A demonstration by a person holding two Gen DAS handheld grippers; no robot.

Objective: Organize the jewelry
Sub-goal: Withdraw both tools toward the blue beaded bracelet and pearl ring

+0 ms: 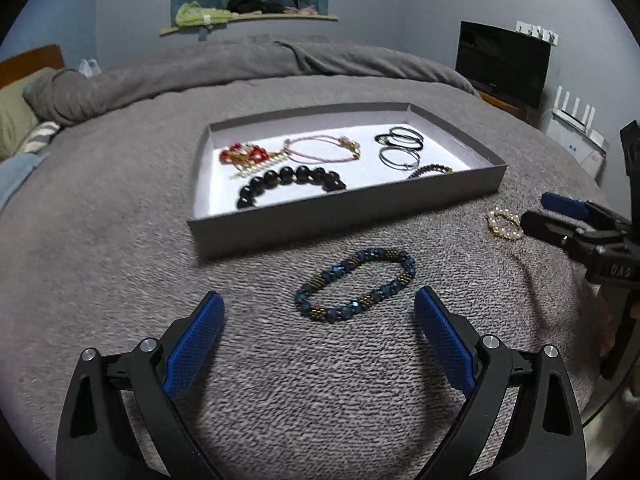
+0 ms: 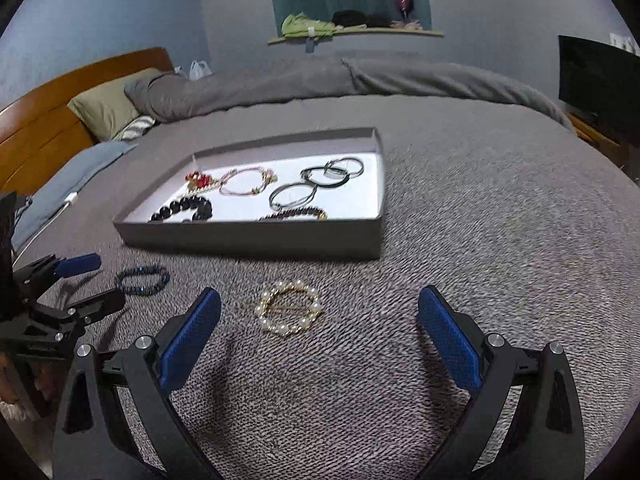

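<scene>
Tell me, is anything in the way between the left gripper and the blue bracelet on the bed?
No, nothing visible. The left gripper is open and the blue bracelet lies on bare blanket just ahead of its fingers. Past the bracelet, only the near wall of the tray must be lifted over.

Two fisheye views, each mounted behind a hand-held gripper, look low and close across the bed toward the far wall; both share the grey tray (each also catches the other tool at its edge).
</scene>
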